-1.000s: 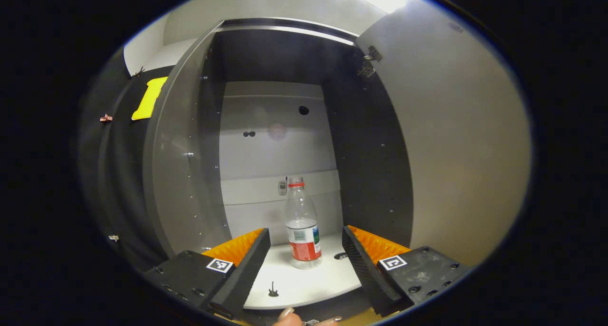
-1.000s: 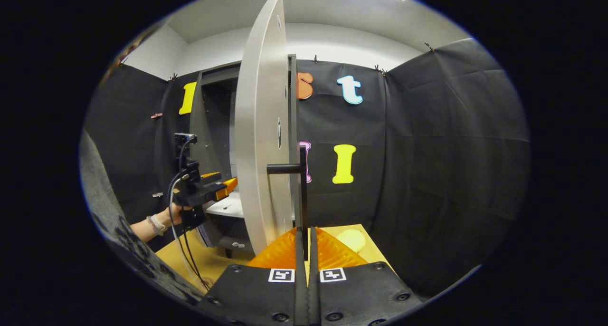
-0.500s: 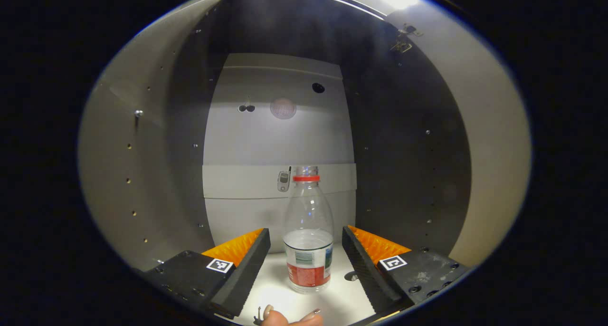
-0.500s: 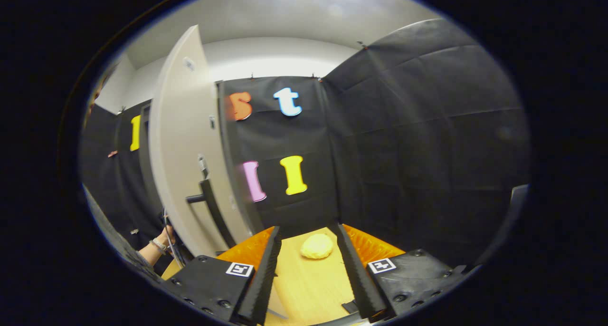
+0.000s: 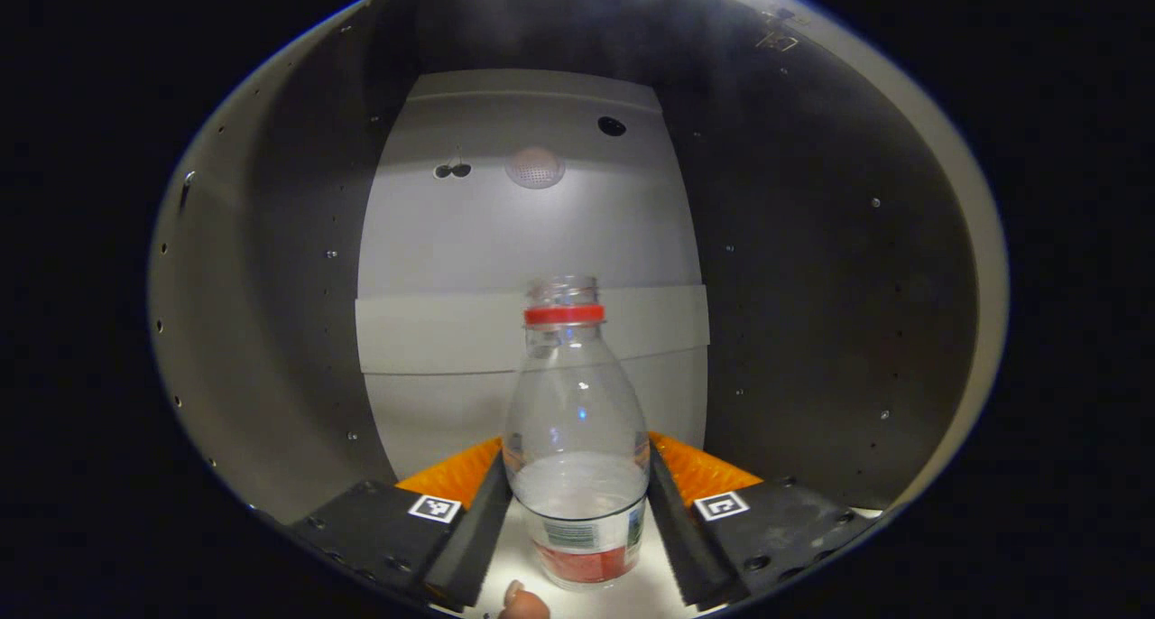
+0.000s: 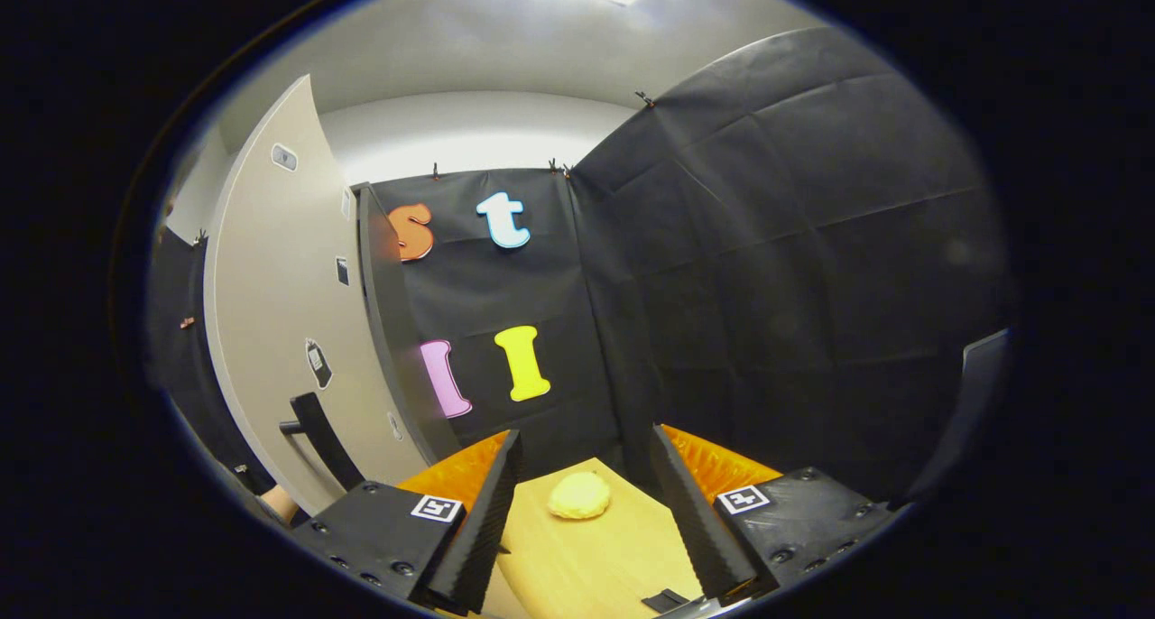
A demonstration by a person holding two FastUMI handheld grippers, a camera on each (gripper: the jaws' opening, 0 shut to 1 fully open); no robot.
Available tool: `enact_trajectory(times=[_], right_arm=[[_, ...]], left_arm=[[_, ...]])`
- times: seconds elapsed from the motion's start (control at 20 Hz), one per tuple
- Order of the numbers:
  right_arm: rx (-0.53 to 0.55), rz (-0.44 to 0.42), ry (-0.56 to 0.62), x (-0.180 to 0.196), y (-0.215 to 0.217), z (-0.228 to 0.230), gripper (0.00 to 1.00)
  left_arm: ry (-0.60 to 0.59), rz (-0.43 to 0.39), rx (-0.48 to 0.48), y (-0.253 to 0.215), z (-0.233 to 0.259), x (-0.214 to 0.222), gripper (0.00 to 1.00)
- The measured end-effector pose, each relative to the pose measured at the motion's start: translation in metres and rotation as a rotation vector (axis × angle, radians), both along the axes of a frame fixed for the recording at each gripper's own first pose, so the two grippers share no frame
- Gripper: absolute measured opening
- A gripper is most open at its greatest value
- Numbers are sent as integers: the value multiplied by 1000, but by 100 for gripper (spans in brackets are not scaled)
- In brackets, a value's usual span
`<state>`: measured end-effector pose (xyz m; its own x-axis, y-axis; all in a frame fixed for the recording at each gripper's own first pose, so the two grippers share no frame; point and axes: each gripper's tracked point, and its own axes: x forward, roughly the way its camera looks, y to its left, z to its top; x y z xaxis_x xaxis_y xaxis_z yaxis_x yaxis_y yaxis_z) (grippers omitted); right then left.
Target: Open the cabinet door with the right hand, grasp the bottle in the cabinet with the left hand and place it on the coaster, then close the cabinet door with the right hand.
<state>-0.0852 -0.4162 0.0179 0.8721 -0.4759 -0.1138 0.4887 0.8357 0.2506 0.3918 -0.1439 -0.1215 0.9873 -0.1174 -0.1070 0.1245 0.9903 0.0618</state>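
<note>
While the bottle (image 5: pixel 577 448) stands inside the cabinet (image 5: pixel 271 285) between the left gripper (image 5: pixel 577 520)'s open fingers, it could be tipped if they are closed unevenly; the right gripper (image 6: pixel 586 511) is held open, empty.

Clear bottle (image 5: pixel 577 438), red collar; yellow coaster (image 6: pixel 578 495).

Your clear, red-collared bottle (image 5: pixel 576 457) stands upright mid-shelf in the cabinet (image 5: pixel 271 330); door (image 6: pixel 271 330) open; yellow coaster (image 6: pixel 578 495) on desk.
</note>
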Motion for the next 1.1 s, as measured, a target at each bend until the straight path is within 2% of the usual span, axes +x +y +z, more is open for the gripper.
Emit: enact_trajectory(times=[0.15, 0.3, 0.45, 0.75, 0.95, 1.1], right_arm=[[-28, 10, 2, 5, 6, 1, 87], [-112, 18, -13, 3, 19, 14, 87], [-193, 4, -25, -6, 36, 28, 88], [-265, 53, -6, -29, 99, 44, 91], [-289, 159, -22, -28, 159, 51, 91], [-314, 266, 9, -15, 202, 38, 92]], left_arm=[[-25, -8, 15, 1, 14, -19, 79], [-48, -72, -1, -5, 32, -55, 79], [-60, -116, -19, -2, 48, -97, 79], [-42, -216, 2, 13, 57, -201, 79], [-13, -202, 43, 45, 45, -263, 79], [52, -234, 37, 60, 16, -301, 79]])
